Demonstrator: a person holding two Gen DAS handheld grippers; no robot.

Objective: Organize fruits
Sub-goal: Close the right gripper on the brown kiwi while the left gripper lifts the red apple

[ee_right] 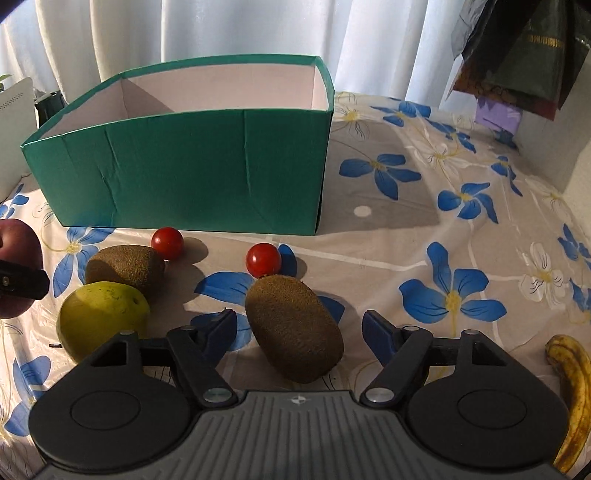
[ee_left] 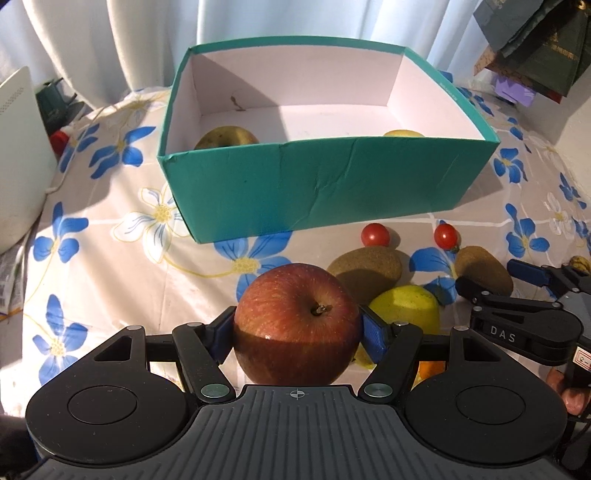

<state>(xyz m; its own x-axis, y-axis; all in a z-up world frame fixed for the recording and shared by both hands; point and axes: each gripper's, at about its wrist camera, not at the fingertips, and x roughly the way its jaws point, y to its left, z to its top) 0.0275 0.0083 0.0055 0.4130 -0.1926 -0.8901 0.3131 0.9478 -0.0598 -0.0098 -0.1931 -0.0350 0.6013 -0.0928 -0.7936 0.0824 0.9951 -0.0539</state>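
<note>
Red apple: your left hand-held gripper (ee_left: 297,328) has the apple (ee_left: 297,325) pinched between its blue pads (ee_left: 373,332), stem up, lifted above the cloth in front of the teal box.
Left hand-held gripper from the other side: in the right wrist view you only catch one black finger across the apple (ee_right: 16,254) at the far left edge.
Right hand-held gripper: your right hand-held gripper (ee_right: 299,332) is spread wide, with a kiwi (ee_right: 295,328) lying between the fingers; neither pad touches it, far as I can tell.
Cherry tomatoes: one (ee_right: 263,259) sits right against the far end of that kiwi, the other (ee_right: 167,242) is further left, near the box wall.
Second kiwi: this kiwi (ee_right: 125,267) lies beside the left tomato, with a yellow-green fruit (ee_right: 101,319) just in front of it, touching or nearly so.
Banana: a spotty banana (ee_right: 574,398) lies off to the right edge, well apart from the rest.
Teal box: the box (ee_left: 325,184) stands open on the flowered cloth (ee_right: 406,229); inside, a brownish-yellow fruit (ee_left: 225,138) sits at the near left and a yellow fruit (ee_left: 402,133) peeks over the near right rim.
Background: white curtain (ee_right: 221,29) behind the box.
</note>
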